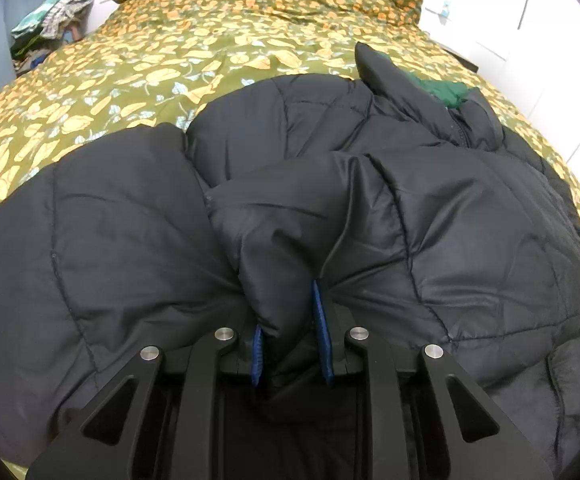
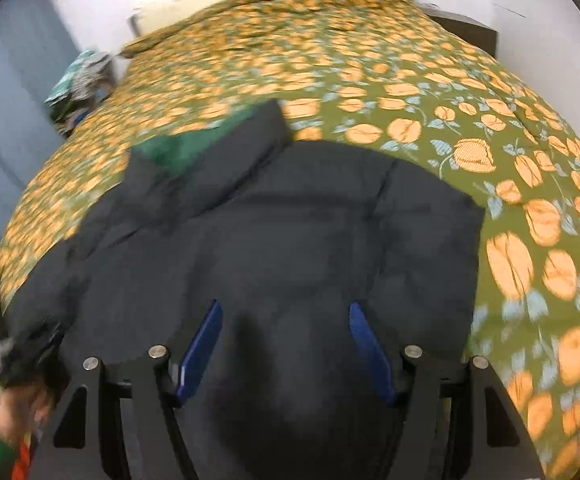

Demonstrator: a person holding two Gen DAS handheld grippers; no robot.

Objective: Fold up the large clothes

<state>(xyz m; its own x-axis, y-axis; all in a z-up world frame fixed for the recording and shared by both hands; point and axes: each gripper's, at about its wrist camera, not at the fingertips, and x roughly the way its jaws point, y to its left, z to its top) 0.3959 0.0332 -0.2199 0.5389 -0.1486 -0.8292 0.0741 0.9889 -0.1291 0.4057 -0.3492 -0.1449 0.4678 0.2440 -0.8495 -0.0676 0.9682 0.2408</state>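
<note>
A black quilted puffer jacket (image 1: 410,216) with a green lining at the collar (image 1: 444,90) lies on the bed. My left gripper (image 1: 288,332) is shut on a bunched fold of the jacket's fabric, which fills the gap between the blue pads (image 1: 322,320). In the right wrist view the same jacket (image 2: 290,232) lies fairly flat, collar (image 2: 194,148) at the far left. My right gripper (image 2: 286,344) is open and empty just above the jacket's near part, its blue pads (image 2: 202,352) wide apart. That view is blurred by motion.
The bed carries a green duvet with orange flowers (image 1: 138,76), also in the right wrist view (image 2: 522,216). A heap of clothes (image 1: 52,20) sits at the bed's far left. White cupboards (image 1: 530,28) stand to the right. A hand in a green sleeve (image 2: 6,428) shows at the lower left.
</note>
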